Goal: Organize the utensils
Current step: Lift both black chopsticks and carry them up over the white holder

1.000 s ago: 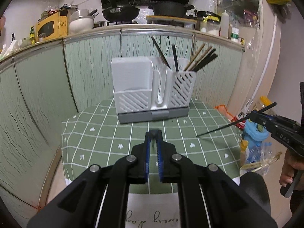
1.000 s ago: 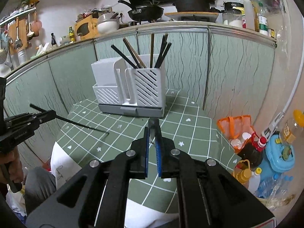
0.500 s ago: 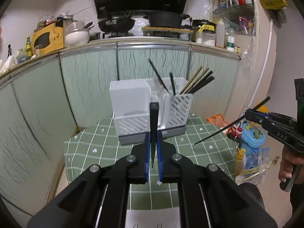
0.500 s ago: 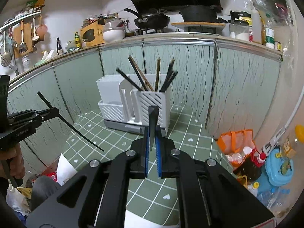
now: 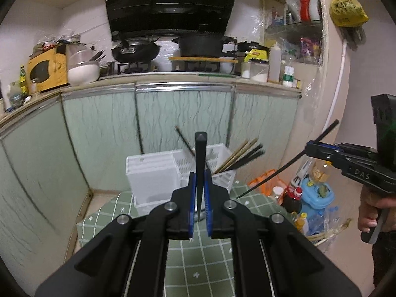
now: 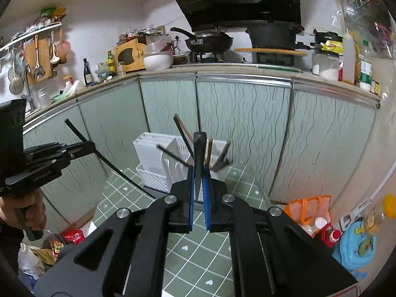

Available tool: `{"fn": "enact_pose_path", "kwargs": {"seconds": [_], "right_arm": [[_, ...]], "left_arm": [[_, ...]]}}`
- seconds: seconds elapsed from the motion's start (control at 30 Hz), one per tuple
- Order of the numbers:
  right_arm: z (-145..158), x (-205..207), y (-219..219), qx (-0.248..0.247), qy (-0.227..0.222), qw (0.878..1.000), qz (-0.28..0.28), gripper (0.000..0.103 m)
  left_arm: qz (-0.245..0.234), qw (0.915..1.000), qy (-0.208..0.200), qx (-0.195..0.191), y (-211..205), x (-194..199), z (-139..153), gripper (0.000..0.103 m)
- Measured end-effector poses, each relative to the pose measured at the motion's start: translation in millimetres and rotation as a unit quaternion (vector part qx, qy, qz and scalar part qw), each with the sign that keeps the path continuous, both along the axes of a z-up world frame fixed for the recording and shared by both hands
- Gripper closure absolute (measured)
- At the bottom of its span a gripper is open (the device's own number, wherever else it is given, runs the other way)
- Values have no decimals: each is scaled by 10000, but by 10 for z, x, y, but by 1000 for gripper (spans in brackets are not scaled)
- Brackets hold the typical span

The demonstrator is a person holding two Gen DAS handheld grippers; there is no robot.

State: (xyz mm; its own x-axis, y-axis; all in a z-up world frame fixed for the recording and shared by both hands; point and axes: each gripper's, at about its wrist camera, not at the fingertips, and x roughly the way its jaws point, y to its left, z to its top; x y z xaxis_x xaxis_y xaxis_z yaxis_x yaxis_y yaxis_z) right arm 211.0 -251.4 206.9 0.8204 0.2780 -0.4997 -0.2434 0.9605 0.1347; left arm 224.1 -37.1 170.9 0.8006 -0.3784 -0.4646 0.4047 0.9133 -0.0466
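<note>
My left gripper [image 5: 199,176] is shut on a black chopstick [image 5: 200,148] that stands up between its blue pads. My right gripper [image 6: 198,172] grips a second black chopstick [image 6: 199,153] the same way. Each gripper shows in the other's view: the right gripper [image 5: 312,146] holds its slanted black chopstick [image 5: 284,167], and the left gripper [image 6: 87,145] holds its own black chopstick [image 6: 116,170]. Both hang above the green checked table [image 5: 205,255]. Ahead and below stands the white utensil holder [image 5: 151,173] [image 6: 151,156], with several chopsticks [image 5: 238,158] in its slotted right compartment.
Pale green cabinet doors [image 5: 183,118] rise right behind the holder, under a counter with pans and a yellow oven [image 5: 47,70]. Bottles, an orange bag [image 6: 307,210] and a blue container [image 6: 356,245] crowd the floor to the right of the table.
Both grippers have risen with their chopsticks. The table and holder have dropped lower in both views, and each held chopstick now shows standing up between the pads.
</note>
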Motion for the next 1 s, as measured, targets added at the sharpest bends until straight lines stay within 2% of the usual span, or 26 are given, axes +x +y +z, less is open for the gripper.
{"fn": "enact_pose_path", "kwargs": {"seconds": [0.27, 0.5, 0.7, 1.0], "right_arm": [[414, 349, -90, 65, -75, 9999, 109, 97], [570, 696, -121, 131, -92, 9997, 183, 97], [475, 1084, -199, 143, 42, 9998, 114, 97], [37, 1516, -306, 266, 457, 9986, 95, 97]], "left_arm": [[-277, 9990, 41, -346, -111, 328, 419, 95], [-290, 9991, 21, -302, -259, 713, 587, 95], [-393, 9985, 161, -341, -363, 1056, 478, 95], [-470, 9973, 467, -314, -422, 1477, 125, 95]]}}
